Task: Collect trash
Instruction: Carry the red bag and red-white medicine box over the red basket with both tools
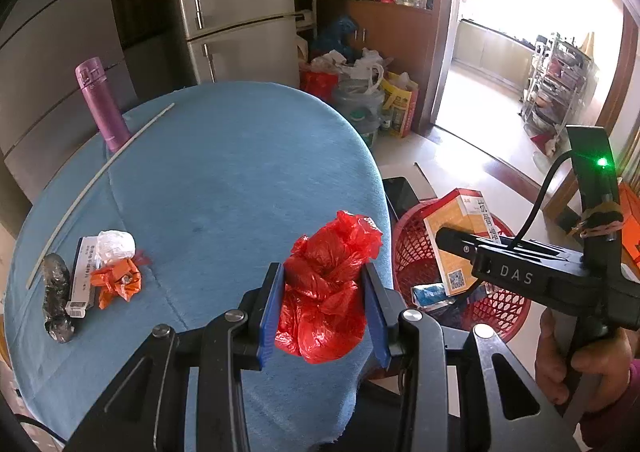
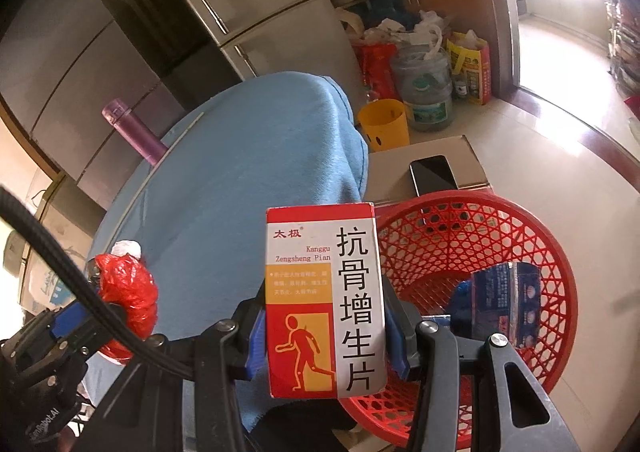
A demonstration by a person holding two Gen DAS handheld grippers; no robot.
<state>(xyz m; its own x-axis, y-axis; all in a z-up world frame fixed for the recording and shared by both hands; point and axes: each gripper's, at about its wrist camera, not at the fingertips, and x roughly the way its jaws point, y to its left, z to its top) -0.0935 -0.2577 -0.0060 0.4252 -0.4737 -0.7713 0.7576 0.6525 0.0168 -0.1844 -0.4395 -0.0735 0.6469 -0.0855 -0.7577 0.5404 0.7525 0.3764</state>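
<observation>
Landmark: red mesh basket point(image 2: 520, 252), on the floor just beside the blue-covered bench point(image 1: 224, 172).

Left gripper point(image 1: 324, 308): clamped on a crumpled red plastic bag point(image 1: 328, 284), held over the bench edge, just beside the basket.

Right gripper point(image 2: 326, 340): clamped on a red-and-white medicine box point(image 2: 324, 300), upright, over the basket's near rim.

Inside the basket: a dark blue carton point(image 2: 504, 300).

Well away from the basket, on the bench's far side: orange wrapper point(image 1: 116, 280), white wad point(image 1: 116, 244), flat box point(image 1: 82, 276), dark lump point(image 1: 58, 300).
</observation>
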